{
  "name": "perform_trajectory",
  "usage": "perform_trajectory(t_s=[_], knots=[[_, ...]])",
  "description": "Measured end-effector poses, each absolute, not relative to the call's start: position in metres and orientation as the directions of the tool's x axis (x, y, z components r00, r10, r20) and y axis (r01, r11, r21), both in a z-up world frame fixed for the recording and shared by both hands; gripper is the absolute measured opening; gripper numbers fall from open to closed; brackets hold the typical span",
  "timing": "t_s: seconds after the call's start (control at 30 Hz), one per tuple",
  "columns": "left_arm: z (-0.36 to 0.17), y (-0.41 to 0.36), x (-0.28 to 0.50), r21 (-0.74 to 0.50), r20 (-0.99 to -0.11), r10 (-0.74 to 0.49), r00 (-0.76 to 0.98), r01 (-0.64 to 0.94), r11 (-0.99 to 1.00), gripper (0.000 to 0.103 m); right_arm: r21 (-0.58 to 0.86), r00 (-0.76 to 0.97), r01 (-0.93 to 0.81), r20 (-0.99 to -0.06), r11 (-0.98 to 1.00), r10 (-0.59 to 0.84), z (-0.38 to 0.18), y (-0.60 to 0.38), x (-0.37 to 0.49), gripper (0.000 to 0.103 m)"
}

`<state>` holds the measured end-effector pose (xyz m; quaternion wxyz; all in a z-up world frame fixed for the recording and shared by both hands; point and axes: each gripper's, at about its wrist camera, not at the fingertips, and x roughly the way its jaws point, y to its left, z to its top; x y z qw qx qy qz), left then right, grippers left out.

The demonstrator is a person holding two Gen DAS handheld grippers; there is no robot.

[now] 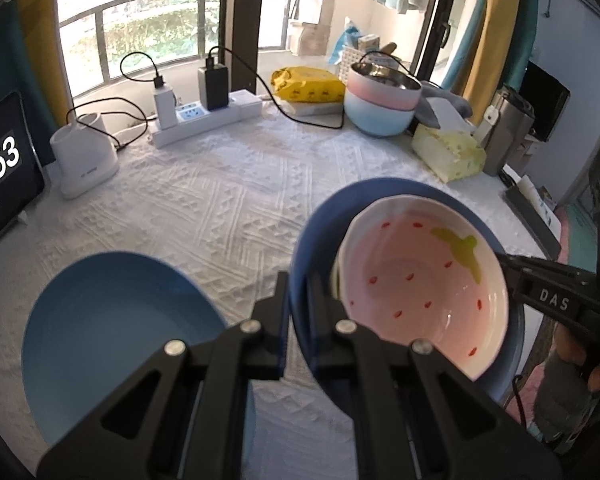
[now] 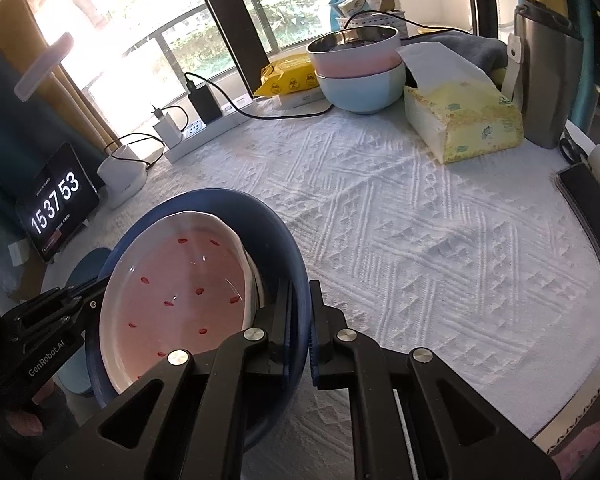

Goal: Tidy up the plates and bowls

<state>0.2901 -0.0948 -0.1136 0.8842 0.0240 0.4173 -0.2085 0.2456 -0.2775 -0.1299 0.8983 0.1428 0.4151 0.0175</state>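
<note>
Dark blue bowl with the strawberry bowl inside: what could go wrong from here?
1. Both grippers pinch only the dark blue bowl by opposite rim edges; a slip could tip it.
2. The strawberry bowl sits loose and tilted inside; it may slide out.
3. A light blue plate lies close beside; lowering could clip it.

The clock screen (image 1: 0,184) is cut off at the left edge.

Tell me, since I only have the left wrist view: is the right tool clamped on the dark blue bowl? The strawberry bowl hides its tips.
Observer: Yes. The right tool is shut on the rim of the dark blue bowl, one finger inside and one outside.
Operator: Is there free cloth on that side?
Observer: Yes, a wide bare stretch of tablecloth runs from the bowl's right side up to the tissue pack.
</note>
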Motion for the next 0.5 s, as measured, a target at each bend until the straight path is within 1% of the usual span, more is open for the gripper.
perform_trajectory(t_s=[0.5], knots=[[-0.099,-0.101,0.285,-0.130,-0.728,-0.360,0.583,0.399,0.908,0.005,0.274,0.678,0.089,-0.721,0.958,0.143,-0.113,-0.287,0.239,0.008]])
